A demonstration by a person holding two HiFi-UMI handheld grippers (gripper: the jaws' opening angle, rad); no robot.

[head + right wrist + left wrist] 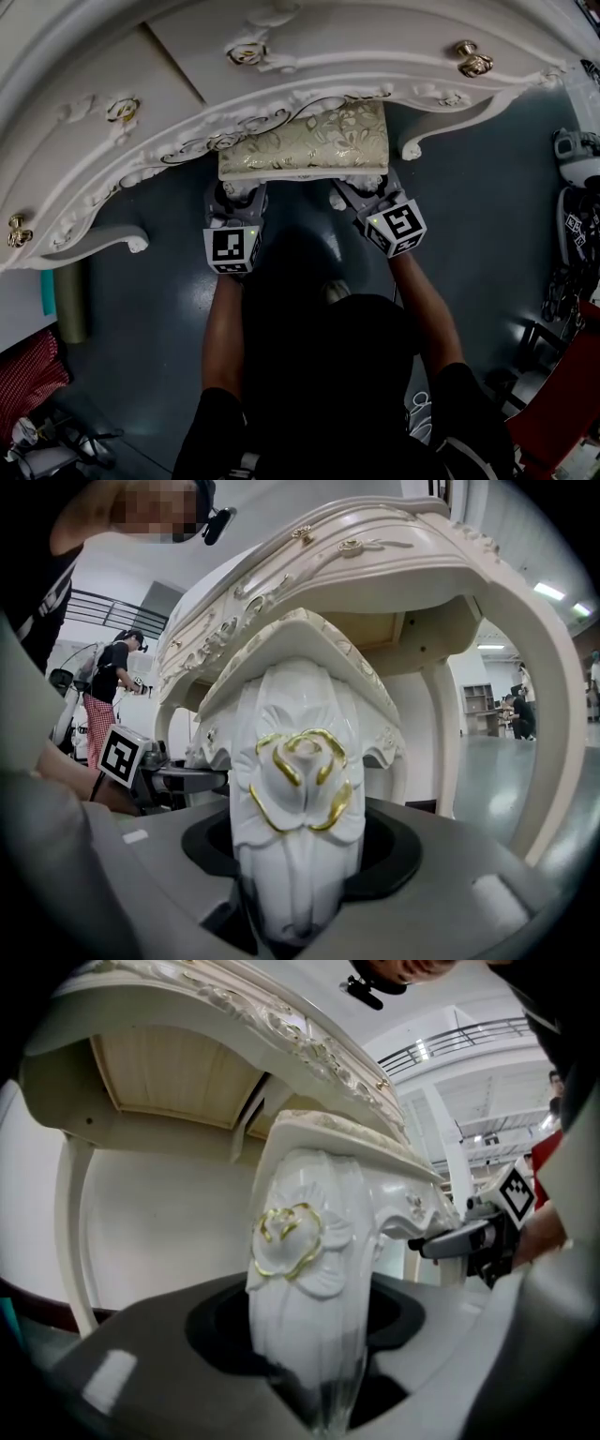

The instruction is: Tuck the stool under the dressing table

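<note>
The stool, with a gold floral cushion and white carved legs, stands half under the white dressing table; its front edge still shows. My left gripper is shut on the stool's front left leg, which carries a gold rose carving and fills the gap between the jaws. My right gripper is shut on the front right leg, also rose-carved. In the right gripper view the table top arches over the stool. The left gripper shows there at the left, and the right gripper shows in the left gripper view.
The table's curved legs flank the stool on the dark grey floor. A green roll and red checked cloth lie at the left. Equipment and a red seat stand at the right. A person stands far off.
</note>
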